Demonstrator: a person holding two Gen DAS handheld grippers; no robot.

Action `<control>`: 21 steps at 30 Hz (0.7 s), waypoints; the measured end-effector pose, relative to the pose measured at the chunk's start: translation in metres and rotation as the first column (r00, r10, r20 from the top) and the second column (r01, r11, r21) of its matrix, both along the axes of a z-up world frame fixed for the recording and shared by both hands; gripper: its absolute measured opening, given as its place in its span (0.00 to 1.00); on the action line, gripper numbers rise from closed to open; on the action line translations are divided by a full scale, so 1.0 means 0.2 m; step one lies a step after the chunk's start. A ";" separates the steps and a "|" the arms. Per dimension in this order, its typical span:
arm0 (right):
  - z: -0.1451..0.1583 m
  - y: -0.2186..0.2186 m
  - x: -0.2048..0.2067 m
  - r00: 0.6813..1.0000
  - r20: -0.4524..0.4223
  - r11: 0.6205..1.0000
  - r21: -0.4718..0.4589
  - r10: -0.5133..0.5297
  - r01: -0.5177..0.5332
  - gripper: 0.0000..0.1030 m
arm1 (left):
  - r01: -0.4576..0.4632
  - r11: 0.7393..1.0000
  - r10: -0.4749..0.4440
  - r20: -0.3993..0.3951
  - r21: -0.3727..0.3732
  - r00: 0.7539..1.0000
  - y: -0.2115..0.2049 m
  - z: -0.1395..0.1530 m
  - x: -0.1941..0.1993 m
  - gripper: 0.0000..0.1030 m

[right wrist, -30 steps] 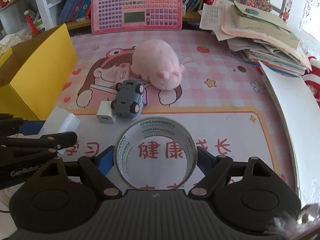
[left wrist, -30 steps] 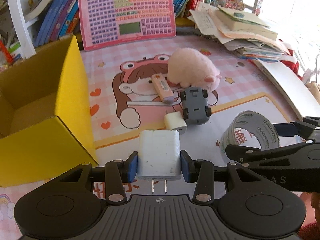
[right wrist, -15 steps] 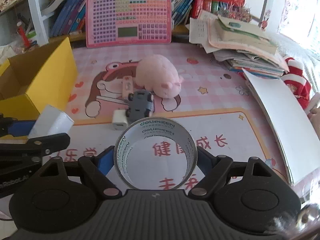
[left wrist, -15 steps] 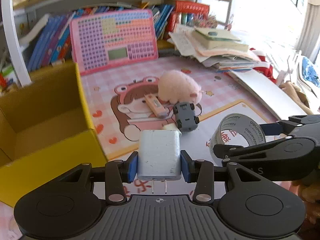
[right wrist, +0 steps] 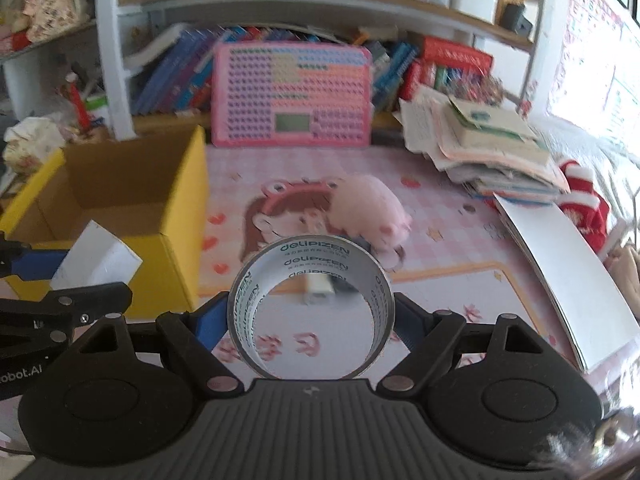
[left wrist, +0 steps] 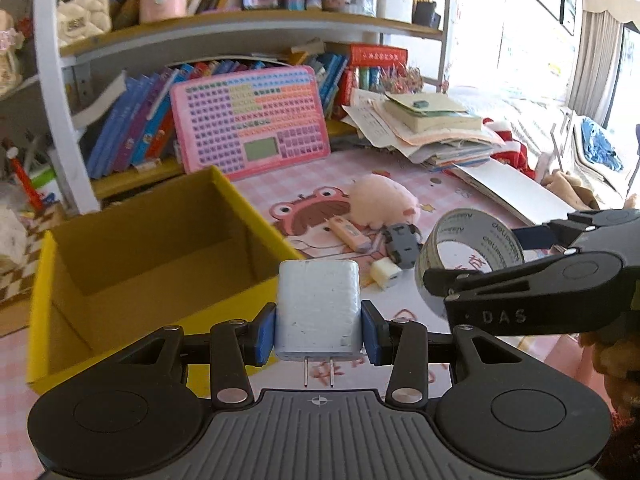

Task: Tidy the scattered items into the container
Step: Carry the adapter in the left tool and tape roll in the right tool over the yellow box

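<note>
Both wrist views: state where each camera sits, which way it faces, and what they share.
Left wrist: on the left gripper, facing forward and down; jaws clamp a white charger near the yellow box; right gripper at right.
Right wrist: on the right gripper, same heading; jaws hold a tape roll; left gripper at left.
Shared: box, pink plush, pink keyboard toy.

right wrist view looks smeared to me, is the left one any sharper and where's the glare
Right wrist view: motion blur smears the plush pig and keyboard toy; only the held tape roll stays crisp. Left wrist view: sharper, the charger clear, window blown out at upper right, shelf bent by fisheye.
</note>
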State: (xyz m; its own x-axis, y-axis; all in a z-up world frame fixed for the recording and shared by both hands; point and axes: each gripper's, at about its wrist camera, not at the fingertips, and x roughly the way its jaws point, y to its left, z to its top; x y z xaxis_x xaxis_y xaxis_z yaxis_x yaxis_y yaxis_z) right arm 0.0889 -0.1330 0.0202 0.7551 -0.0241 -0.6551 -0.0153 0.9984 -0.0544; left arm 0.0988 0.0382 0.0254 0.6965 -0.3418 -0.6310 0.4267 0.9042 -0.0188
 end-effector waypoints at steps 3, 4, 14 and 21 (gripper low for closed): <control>0.04 0.09 0.00 0.999 0.027 0.999 0.004 0.044 -0.044 0.80 | -0.021 1.000 0.021 0.023 0.002 1.000 0.10 0.03 -0.01 0.40; 0.05 0.12 0.01 0.997 0.038 0.998 0.000 0.061 -0.061 0.80 | -0.030 1.000 0.030 0.032 0.002 0.999 0.13 0.05 -0.01 0.40; 0.17 0.45 0.17 0.961 0.109 0.967 -0.049 0.255 -0.251 0.80 | -0.125 0.992 0.121 0.114 0.024 0.986 0.41 0.15 0.08 0.40; 0.17 0.62 0.35 0.918 0.084 0.919 -0.119 0.387 -0.376 0.80 | -0.188 0.979 0.177 0.130 0.075 0.976 0.54 0.13 0.25 0.40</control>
State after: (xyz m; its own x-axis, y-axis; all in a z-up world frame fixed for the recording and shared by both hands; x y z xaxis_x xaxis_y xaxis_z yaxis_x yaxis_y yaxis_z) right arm 0.1591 -0.0085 0.0546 0.7833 0.2189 -0.5818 -0.3829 0.9072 -0.1742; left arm 0.1486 0.1458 0.0512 0.8154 -0.1496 -0.5592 0.2484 0.9630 0.1046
